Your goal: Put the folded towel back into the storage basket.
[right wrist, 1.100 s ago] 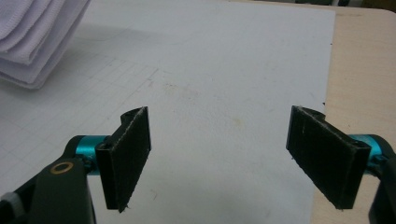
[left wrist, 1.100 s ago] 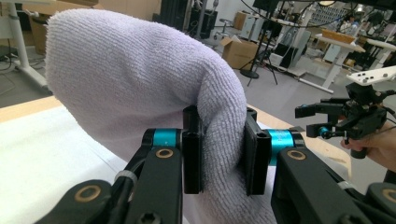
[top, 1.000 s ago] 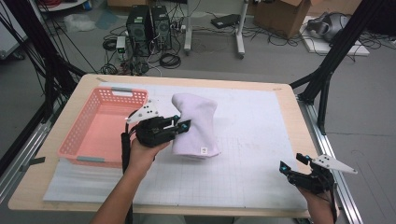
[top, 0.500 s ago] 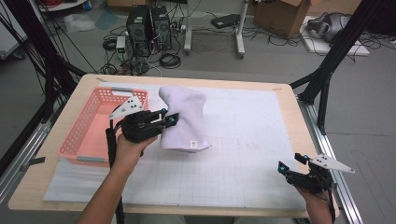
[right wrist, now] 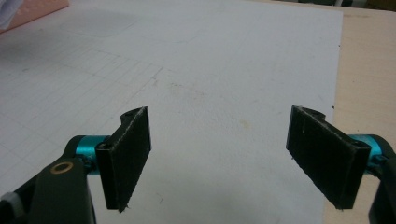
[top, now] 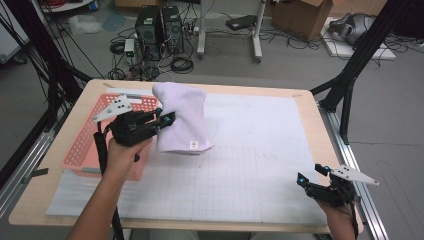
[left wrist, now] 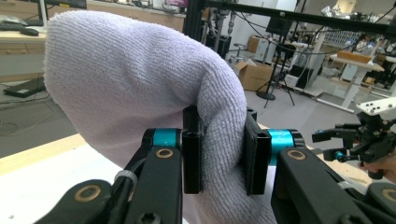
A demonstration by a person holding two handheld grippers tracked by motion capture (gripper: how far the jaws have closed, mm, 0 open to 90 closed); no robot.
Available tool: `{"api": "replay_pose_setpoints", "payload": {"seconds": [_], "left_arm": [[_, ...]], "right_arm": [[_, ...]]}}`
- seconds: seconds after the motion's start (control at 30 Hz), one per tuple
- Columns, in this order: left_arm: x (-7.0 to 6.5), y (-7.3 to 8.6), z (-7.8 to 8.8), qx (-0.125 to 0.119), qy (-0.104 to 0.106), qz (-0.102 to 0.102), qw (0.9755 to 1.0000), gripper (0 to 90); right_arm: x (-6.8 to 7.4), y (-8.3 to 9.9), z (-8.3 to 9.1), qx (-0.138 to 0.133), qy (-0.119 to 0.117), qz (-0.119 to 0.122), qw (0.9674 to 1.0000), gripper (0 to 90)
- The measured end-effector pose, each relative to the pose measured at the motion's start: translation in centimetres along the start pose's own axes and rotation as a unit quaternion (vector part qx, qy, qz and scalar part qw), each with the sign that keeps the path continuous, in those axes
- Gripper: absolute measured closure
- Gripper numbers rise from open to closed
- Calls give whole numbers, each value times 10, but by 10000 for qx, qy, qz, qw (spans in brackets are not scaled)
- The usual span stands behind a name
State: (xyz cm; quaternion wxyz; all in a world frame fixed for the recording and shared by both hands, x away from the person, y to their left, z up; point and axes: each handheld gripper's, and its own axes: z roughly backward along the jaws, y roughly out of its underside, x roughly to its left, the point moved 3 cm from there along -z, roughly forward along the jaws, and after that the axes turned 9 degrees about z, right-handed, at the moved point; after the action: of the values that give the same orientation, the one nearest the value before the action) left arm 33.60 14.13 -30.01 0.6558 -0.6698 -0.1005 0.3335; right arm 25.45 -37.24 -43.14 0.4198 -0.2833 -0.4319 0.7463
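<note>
Two tongs divide the work: the left tongs (top: 167, 120) pinch a fold of the white towel (top: 181, 117), lifted beside the pink basket (top: 85, 145) at the counter's (top: 305, 102) far-left corner, probably bound there, while the right tongs (top: 310, 176) wait gaping near the right edge.

A pale lilac terry-cloth towel (left wrist: 140, 88), folded, hangs pinched between the left gripper's (left wrist: 219, 158) closed jaws.

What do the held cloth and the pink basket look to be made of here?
Cloth: likely cotton terry, matte, with a looped, ribbed pile seen in the left gripper view. Pink basket: apparently moulded plastic, judging by its rigid lattice walls with slight sheen.
</note>
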Motion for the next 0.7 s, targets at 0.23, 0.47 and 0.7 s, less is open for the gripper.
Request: {"api": "replay_pose_setpoints", "payload": {"seconds": [0.23, 0.47, 0.7], "left_arm": [[13, -9, 18, -120, -41, 58, 9999, 737], [26, -15, 33, -234, -118, 104, 9996, 737], [37, -21, 50, -335, -167, 118, 9992, 736]], "right_arm": [[1, 0, -1, 11, 3, 34, 10000, 209], [2, 0, -3, 32, 13, 30, 10000, 208], [3, 0, -5, 57, 12, 47, 10000, 209]]}}
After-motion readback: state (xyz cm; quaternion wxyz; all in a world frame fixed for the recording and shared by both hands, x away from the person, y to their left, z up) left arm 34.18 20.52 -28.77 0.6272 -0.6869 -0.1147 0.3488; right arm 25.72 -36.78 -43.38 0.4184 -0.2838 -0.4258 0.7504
